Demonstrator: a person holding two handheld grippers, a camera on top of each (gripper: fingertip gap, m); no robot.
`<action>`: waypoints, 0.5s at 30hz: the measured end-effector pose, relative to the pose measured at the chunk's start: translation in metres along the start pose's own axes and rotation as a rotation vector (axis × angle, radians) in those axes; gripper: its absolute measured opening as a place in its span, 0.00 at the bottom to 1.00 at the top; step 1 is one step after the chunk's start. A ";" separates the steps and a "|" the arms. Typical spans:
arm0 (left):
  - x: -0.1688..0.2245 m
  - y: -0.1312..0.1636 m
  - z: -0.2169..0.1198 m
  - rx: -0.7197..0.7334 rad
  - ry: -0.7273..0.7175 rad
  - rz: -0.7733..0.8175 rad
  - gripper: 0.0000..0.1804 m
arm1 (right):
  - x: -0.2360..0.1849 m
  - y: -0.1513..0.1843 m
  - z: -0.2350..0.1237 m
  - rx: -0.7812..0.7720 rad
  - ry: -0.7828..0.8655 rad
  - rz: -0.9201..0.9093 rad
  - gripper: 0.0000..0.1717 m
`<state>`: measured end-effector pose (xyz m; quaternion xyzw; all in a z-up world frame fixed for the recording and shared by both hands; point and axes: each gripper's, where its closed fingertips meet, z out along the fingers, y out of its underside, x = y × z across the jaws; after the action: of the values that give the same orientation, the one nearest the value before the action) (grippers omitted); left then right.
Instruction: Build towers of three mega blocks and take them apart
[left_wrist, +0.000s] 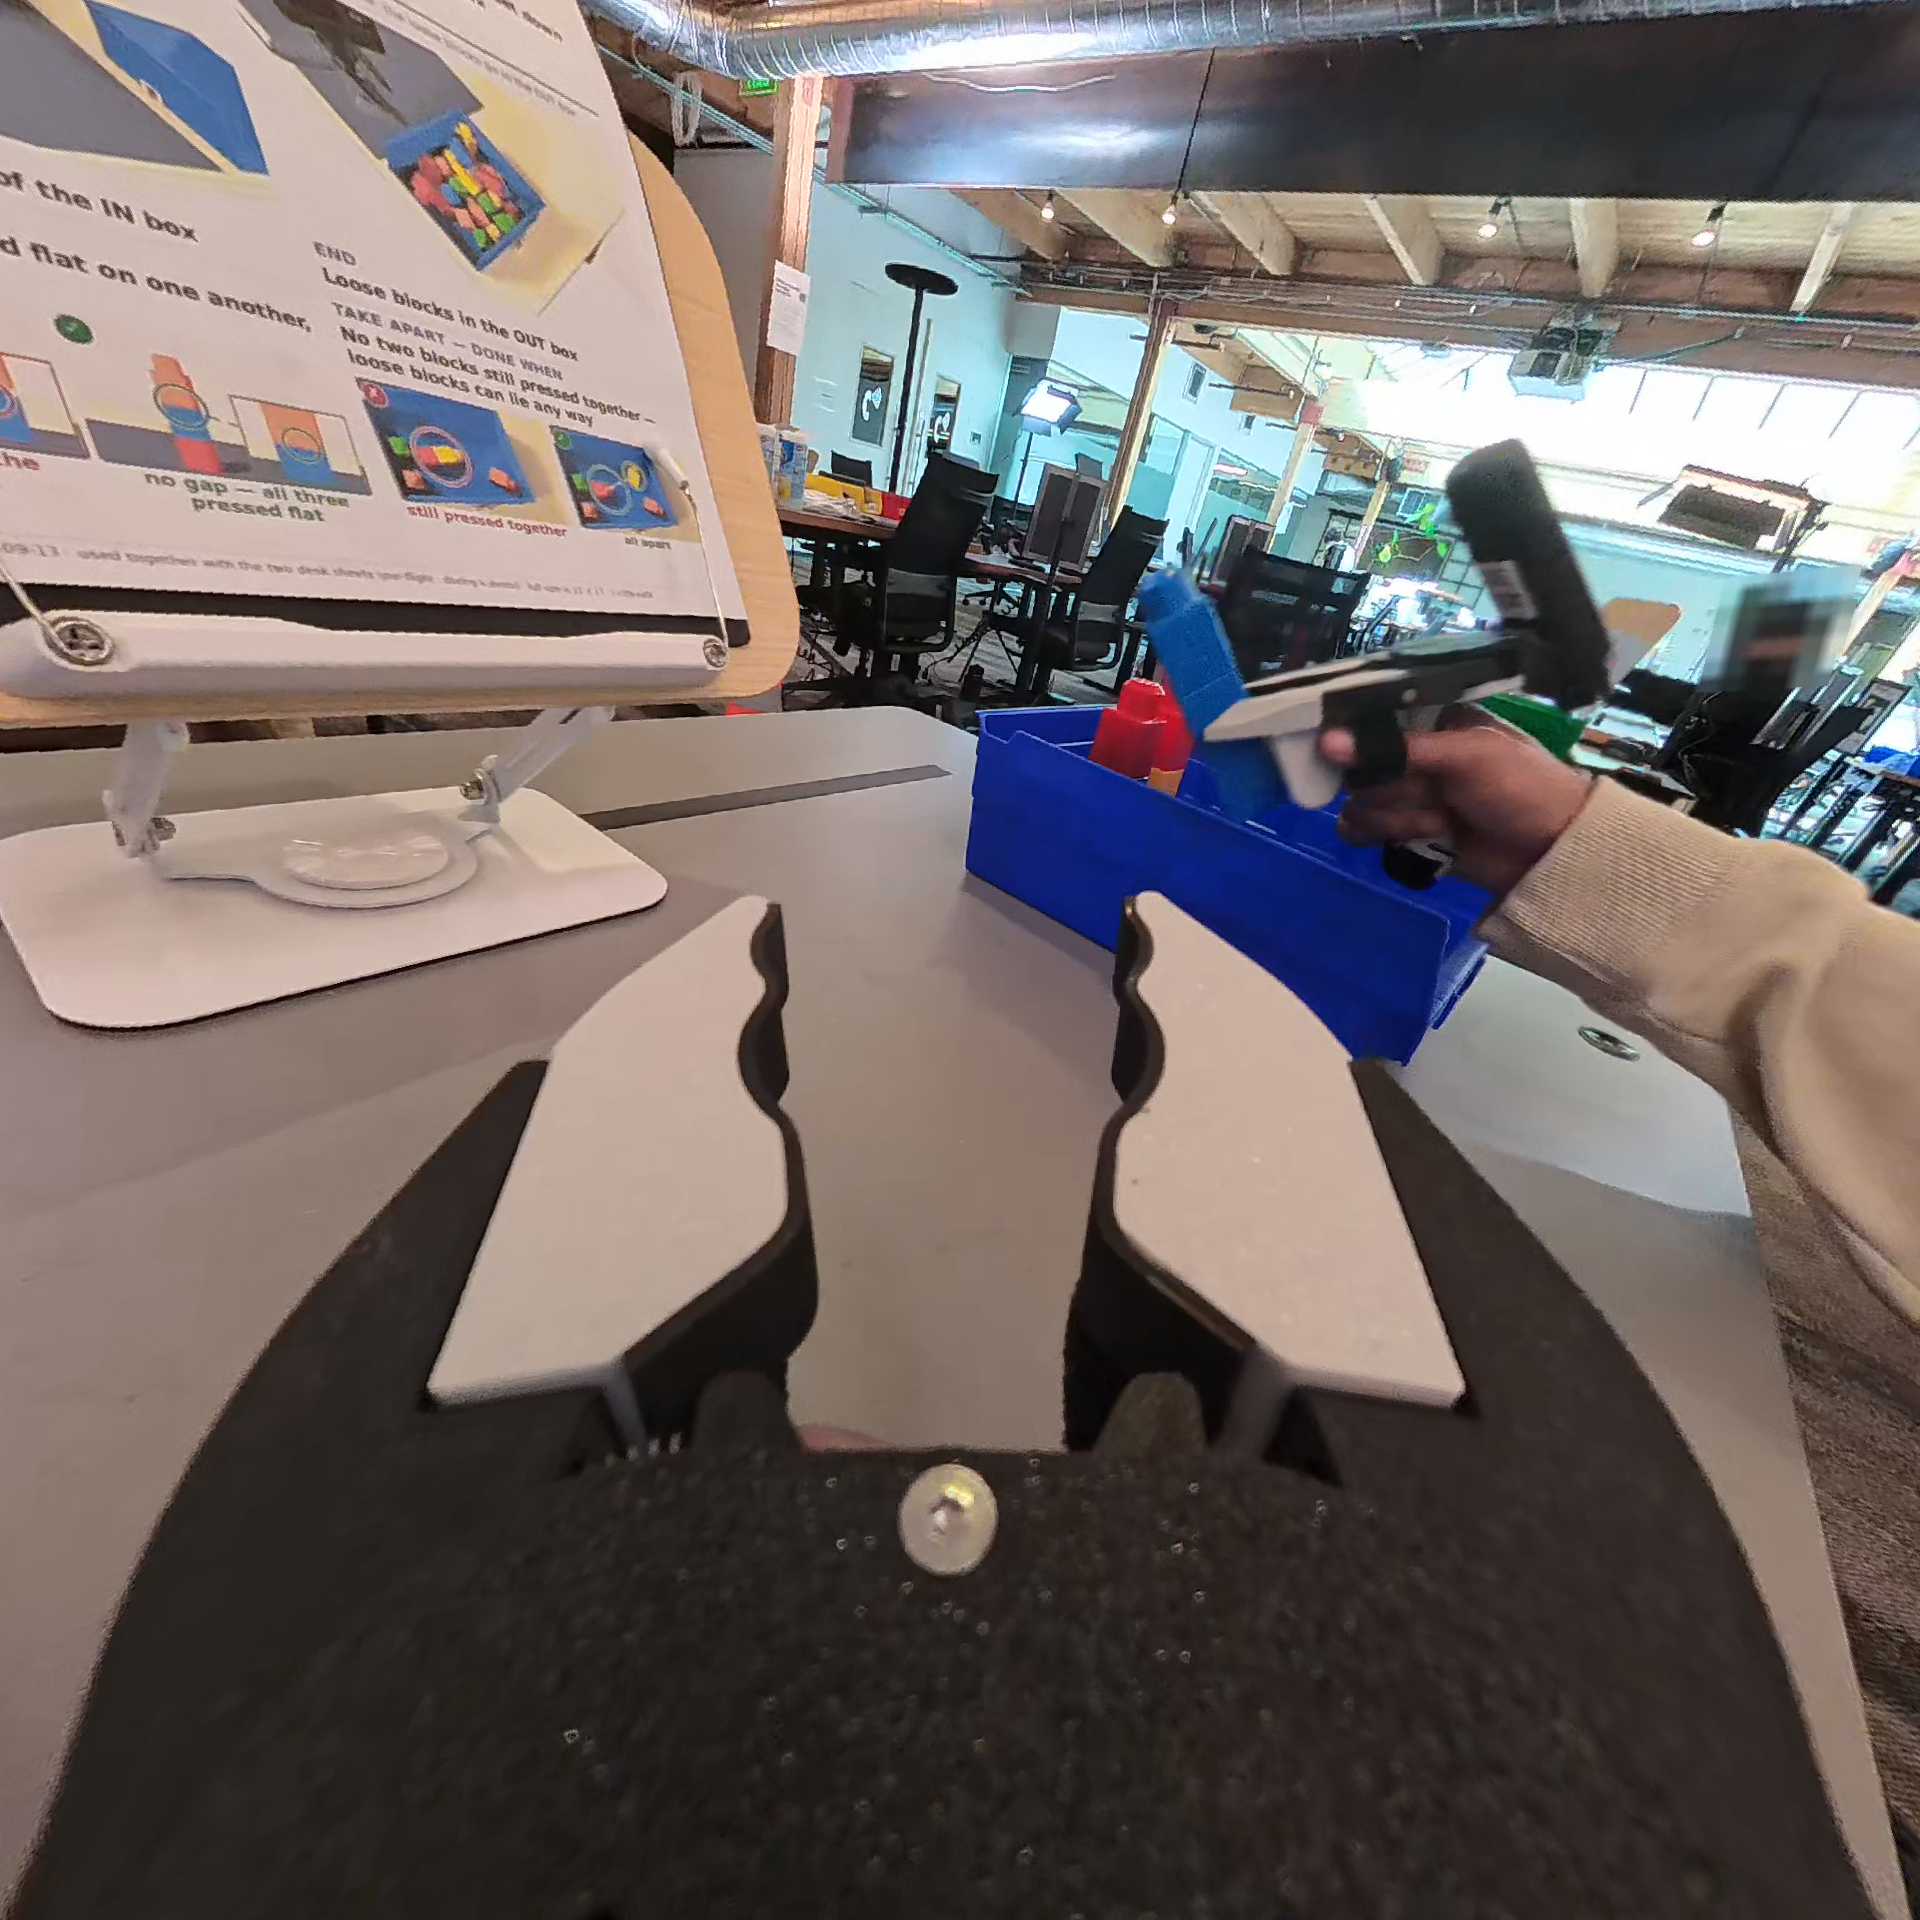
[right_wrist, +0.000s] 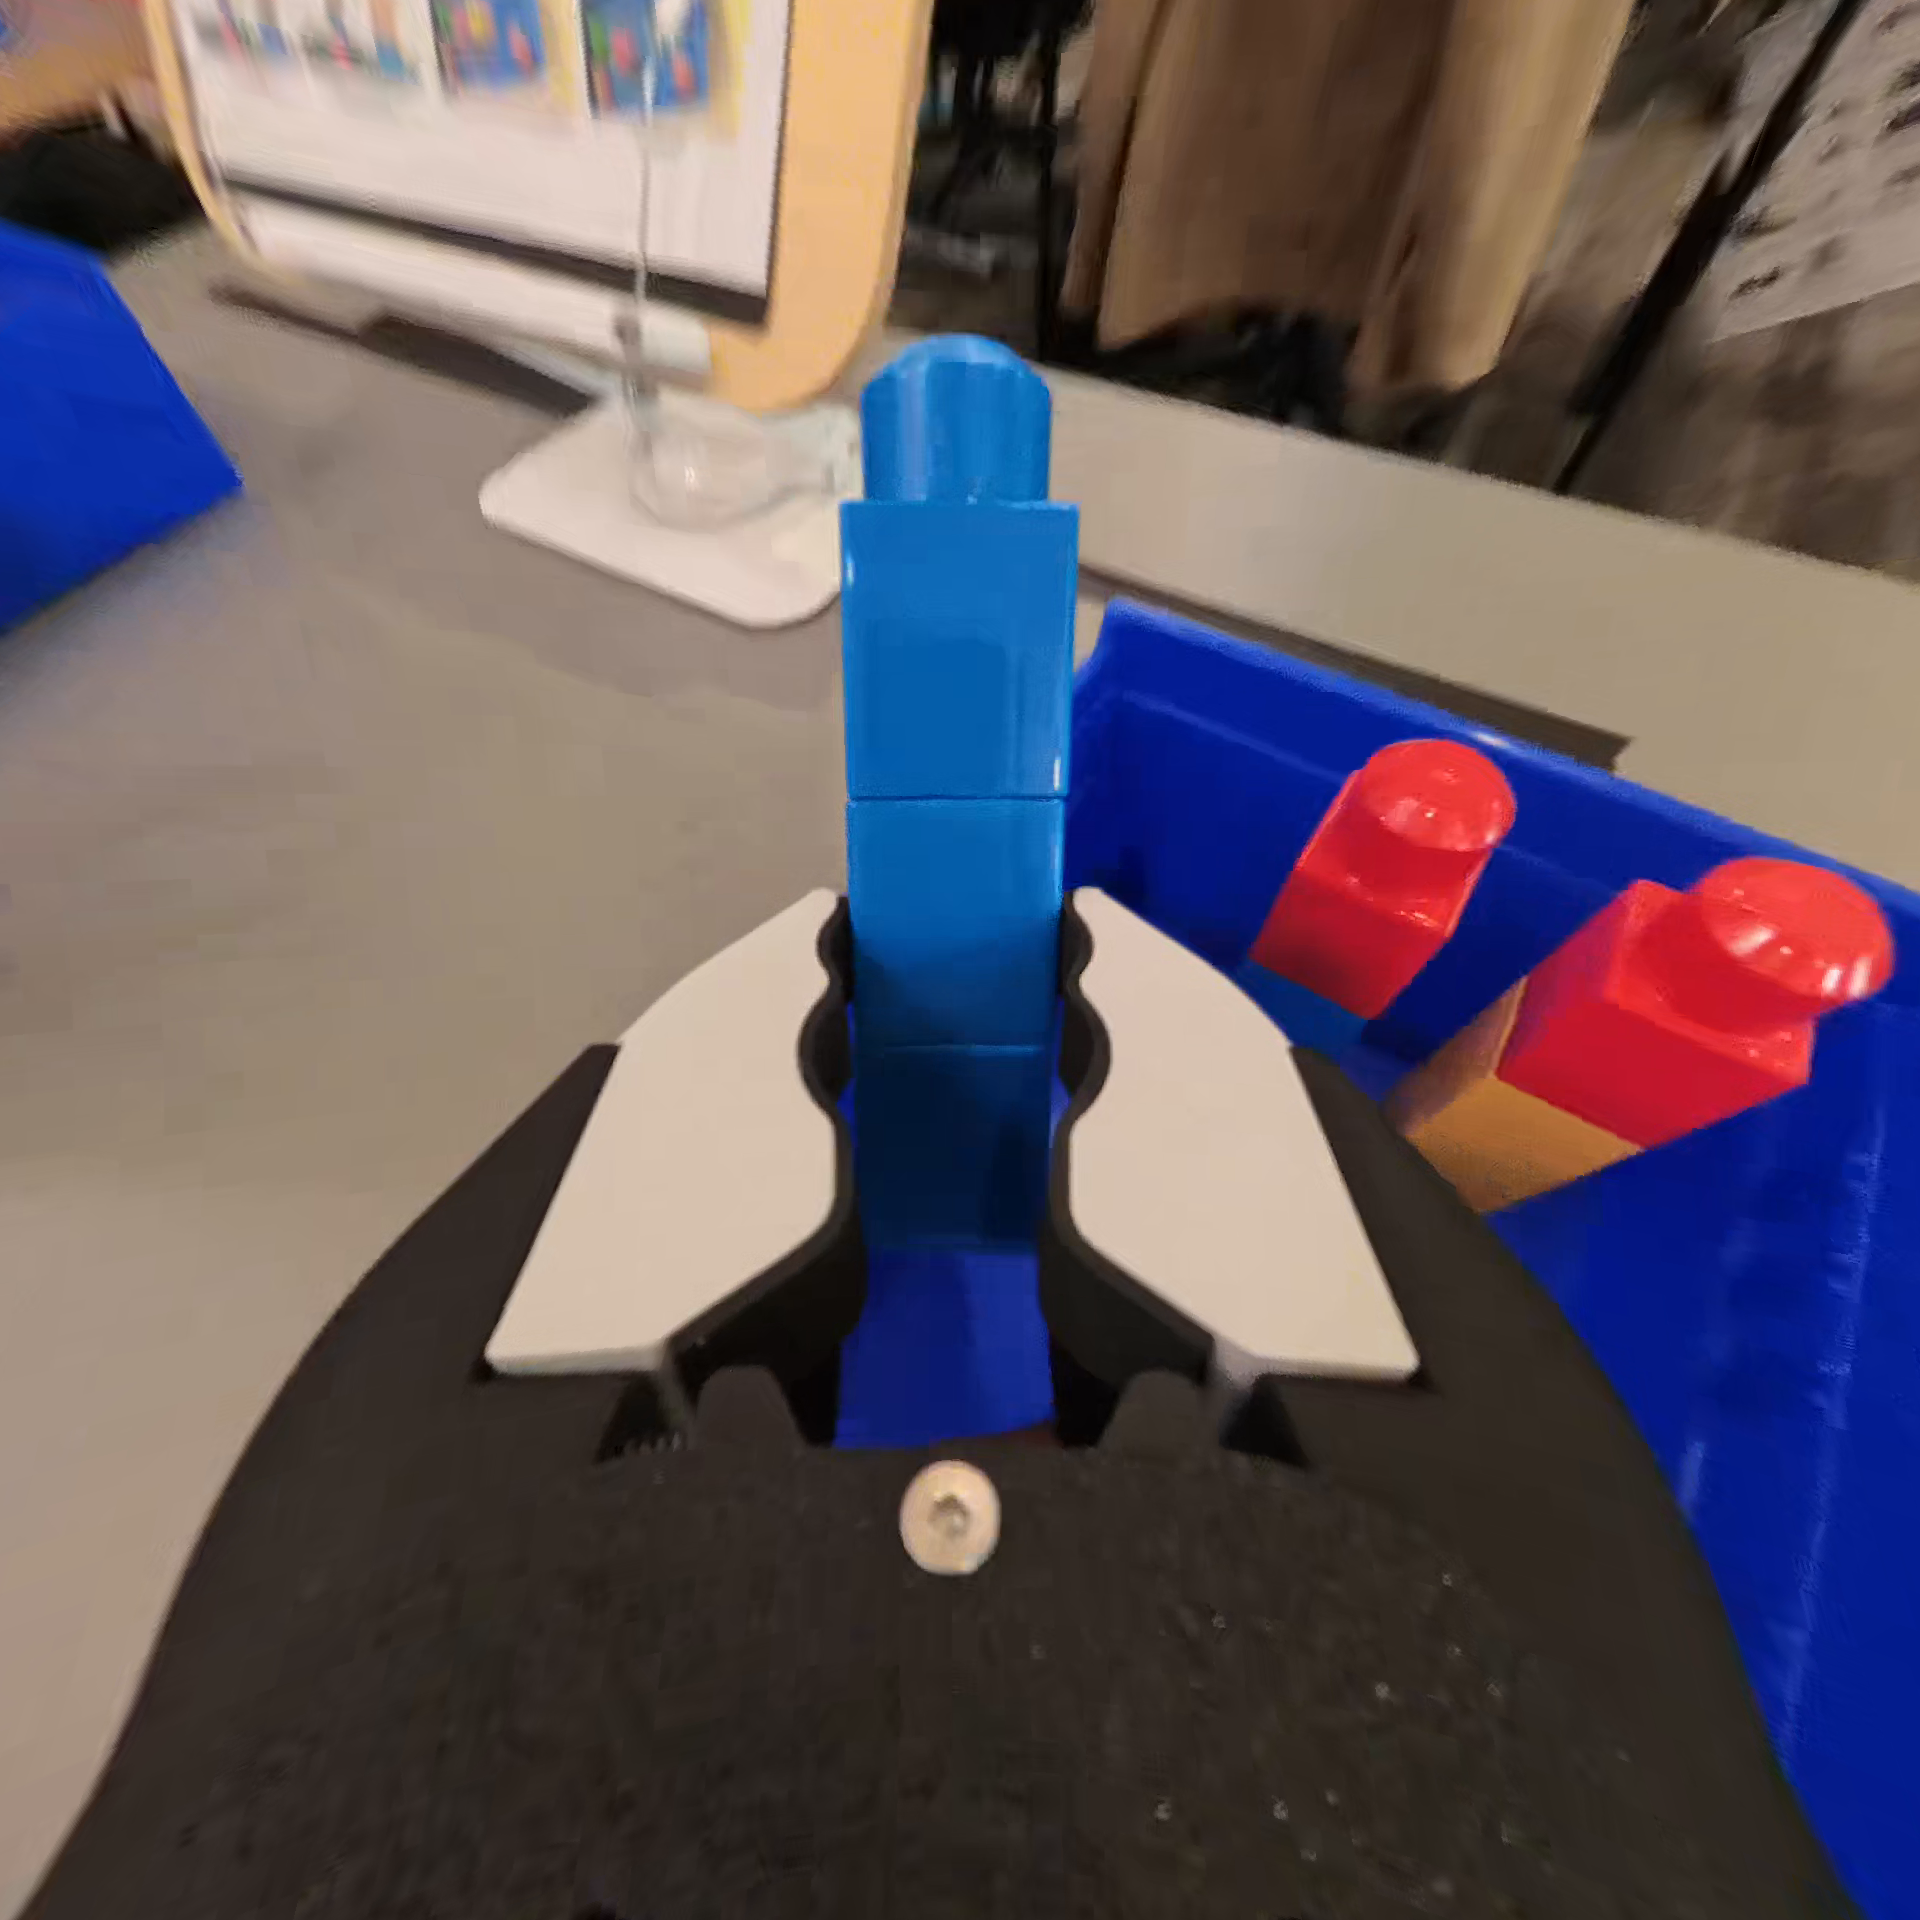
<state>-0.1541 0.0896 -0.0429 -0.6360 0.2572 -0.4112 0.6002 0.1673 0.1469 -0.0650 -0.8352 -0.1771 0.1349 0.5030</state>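
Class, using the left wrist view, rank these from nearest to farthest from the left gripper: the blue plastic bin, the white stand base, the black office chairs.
1. Blue plastic bin, just right of its fingertips.
2. White stand base, left.
3. Black office chairs, beyond the table.

Blue tower (right_wrist: 956, 790): glossy moulded plastic, smooth faces, soft sheen. Red blocks (right_wrist: 1382, 883) in the bin: same glossy plastic, bright highlights on the studs. Blue bin (left_wrist: 1226, 894) near the table's right edge: plastic, duller, fine ribbed lines on its walls. Table (left_wrist: 914, 1143): grey, matt, smooth. Left gripper (left_wrist: 948, 940): pale matt finger plates, black rubbery wavy pads, body in black grainy finish, shiny metal screw (left_wrist: 948, 1519). Stand (left_wrist: 312, 914) at the far left corner: white smooth base, light wood-look board, printed paper sheet (left_wrist: 343, 312). Sleeve (left_wrist: 1714, 997): beige ribbed knit cloth.
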 end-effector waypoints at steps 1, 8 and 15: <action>0.000 0.000 0.000 -0.001 0.002 -0.007 0.33 | 0.004 0.003 0.005 -0.037 -0.006 -0.022 0.22; -0.006 -0.008 -0.008 0.039 0.005 -0.063 0.33 | 0.011 0.031 0.008 -0.290 -0.154 -0.250 0.22; -0.010 -0.016 -0.012 0.080 0.023 -0.126 0.33 | 0.001 0.051 0.017 -0.414 -0.224 -0.312 0.22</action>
<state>-0.1723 0.0938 -0.0300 -0.6214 0.2069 -0.4657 0.5951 0.1692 0.1385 -0.1178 -0.8626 -0.3819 0.1083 0.3136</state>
